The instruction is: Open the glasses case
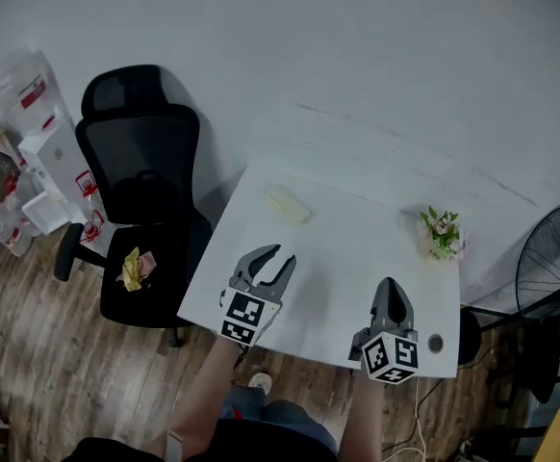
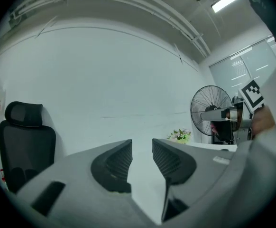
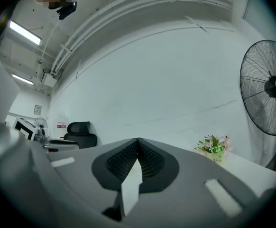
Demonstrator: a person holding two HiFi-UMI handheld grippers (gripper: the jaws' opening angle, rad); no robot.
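Note:
A pale, cream glasses case [image 1: 288,204] lies closed near the far left edge of the white table [image 1: 357,287]. My left gripper [image 1: 272,259] hovers over the table's near left part, short of the case, its jaws open and empty; the left gripper [image 2: 142,148] points at the wall in its own view. Over the near right part of the table, my right gripper [image 1: 390,289] has its jaws shut with nothing between them. The right gripper [image 3: 138,144] shows its tips meeting. The case does not show in either gripper view.
A small pot of flowers [image 1: 442,233] stands at the table's far right corner. A black office chair [image 1: 143,195] with yellow and pink items on its seat is left of the table. A standing fan [image 1: 552,277] is at the right; white appliances [image 1: 44,152] stand far left.

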